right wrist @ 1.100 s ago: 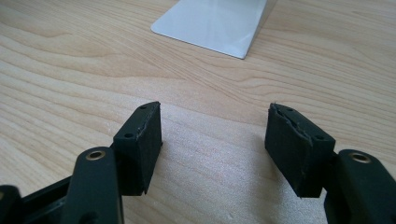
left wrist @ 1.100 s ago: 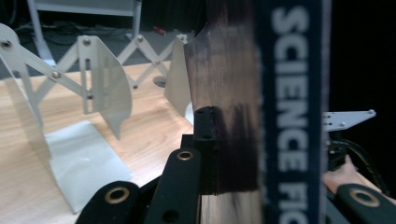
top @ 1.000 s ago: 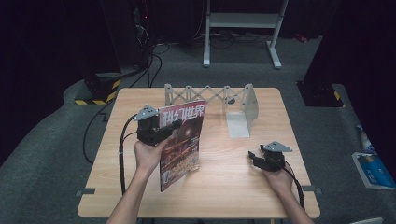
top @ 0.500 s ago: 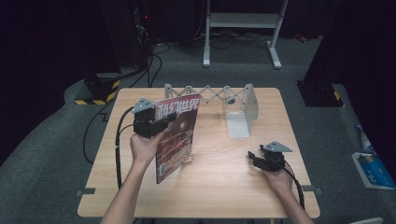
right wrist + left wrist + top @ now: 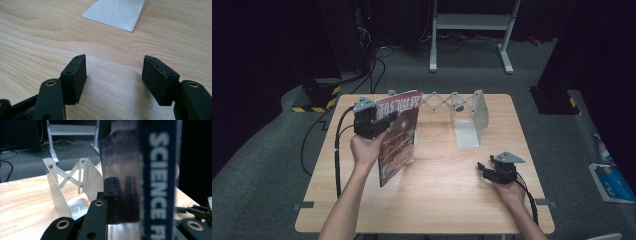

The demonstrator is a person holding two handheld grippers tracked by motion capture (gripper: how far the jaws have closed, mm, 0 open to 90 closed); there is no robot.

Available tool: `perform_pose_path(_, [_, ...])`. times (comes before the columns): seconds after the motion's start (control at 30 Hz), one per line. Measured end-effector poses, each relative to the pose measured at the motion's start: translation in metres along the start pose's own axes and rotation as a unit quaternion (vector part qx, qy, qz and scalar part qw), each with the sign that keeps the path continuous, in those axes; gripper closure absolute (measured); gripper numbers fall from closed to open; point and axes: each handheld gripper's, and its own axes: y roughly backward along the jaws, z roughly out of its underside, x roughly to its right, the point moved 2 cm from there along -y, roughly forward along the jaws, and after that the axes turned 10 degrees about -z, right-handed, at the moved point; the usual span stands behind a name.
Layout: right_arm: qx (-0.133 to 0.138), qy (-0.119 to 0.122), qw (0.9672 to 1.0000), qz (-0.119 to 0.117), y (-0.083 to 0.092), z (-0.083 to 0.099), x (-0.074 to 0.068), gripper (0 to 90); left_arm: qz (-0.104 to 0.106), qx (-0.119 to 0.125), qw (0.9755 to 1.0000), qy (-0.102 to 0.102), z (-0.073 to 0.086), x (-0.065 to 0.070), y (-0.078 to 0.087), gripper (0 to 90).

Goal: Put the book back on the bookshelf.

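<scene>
The left hand-held gripper [image 5: 384, 120] is clamping a magazine [image 5: 397, 135] upright above the left half of the tabletop [image 5: 447, 190], just in front of the expanding metal rack [image 5: 462, 112], while the right hand-held gripper [image 5: 486, 169] is resting with its jaws spread and empty near the tabletop's right edge.

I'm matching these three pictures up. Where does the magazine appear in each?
High view: magazine left of centre, upright, clamped in the left gripper.
Left gripper view: centre-right, edge-on between the jaws.
Right gripper view: not in it.
Shared landmark: metal book rack.
</scene>
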Motion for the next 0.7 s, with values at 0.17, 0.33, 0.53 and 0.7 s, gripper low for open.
perform_pose_path(0.17, [0.0,0.0,1.0,0.0,0.0,0.0,0.0,36.4,-0.012,0.004,0.9999,-0.004,-0.006,-0.003,-0.007,83.8])
perform_pose_path(0.33, [0.0,-0.001,1.0,0.0,0.0,0.0,0.0,36.5,-0.019,0.002,0.9998,0.001,-0.009,-0.006,-0.015,83.7])
perform_pose_path(0.53, [0.0,-0.002,1.0,0.0,0.0,0.0,0.0,36.5,-0.031,0.004,0.9995,0.003,-0.011,-0.01,-0.025,83.7])
perform_pose_path(0.7, [0.0,-0.002,1.0,0.0,0.0,0.0,0.0,36.5,-0.037,0.009,0.9992,0.011,-0.012,-0.016,-0.033,83.7])
